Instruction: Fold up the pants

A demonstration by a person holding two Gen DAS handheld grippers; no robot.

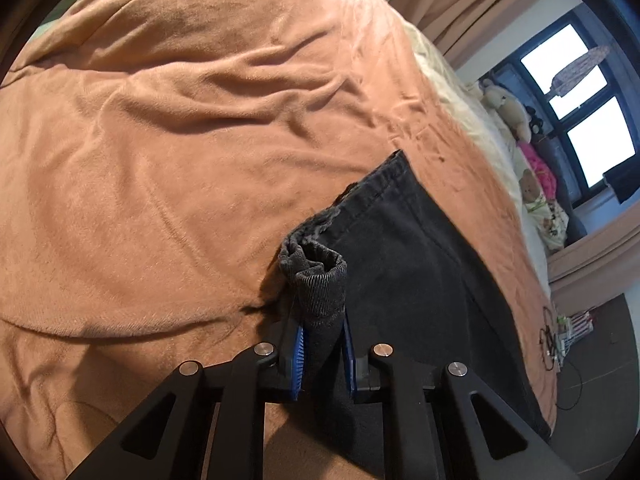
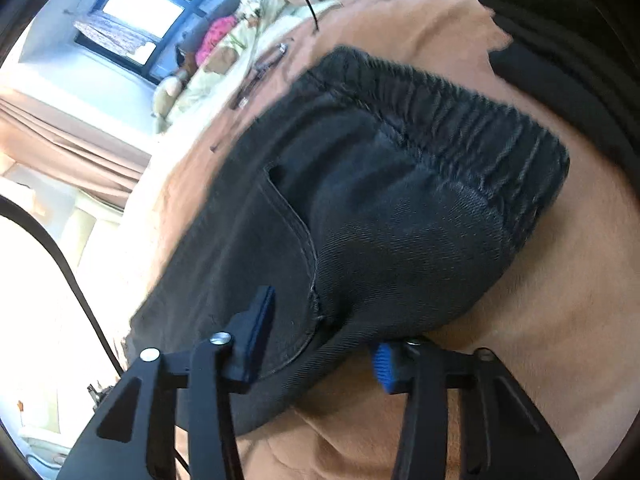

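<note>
My left tool (image 1: 324, 360) is clamped on the ribbed cuff (image 1: 316, 280) of the black pants (image 1: 408, 248), which lie on the orange blanket (image 1: 160, 140) of the bed. My right tool (image 2: 320, 340) stands around the hip edge below the elastic waistband (image 2: 460, 120); its pads are apart and do not press yet (I judge). To fold well, I should grip both layers firmly, then lift evenly and keep the cloth tight.

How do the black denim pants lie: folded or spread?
Folded: the black denim pants lie doubled, waistband over leg, on the brown blanket.
</note>
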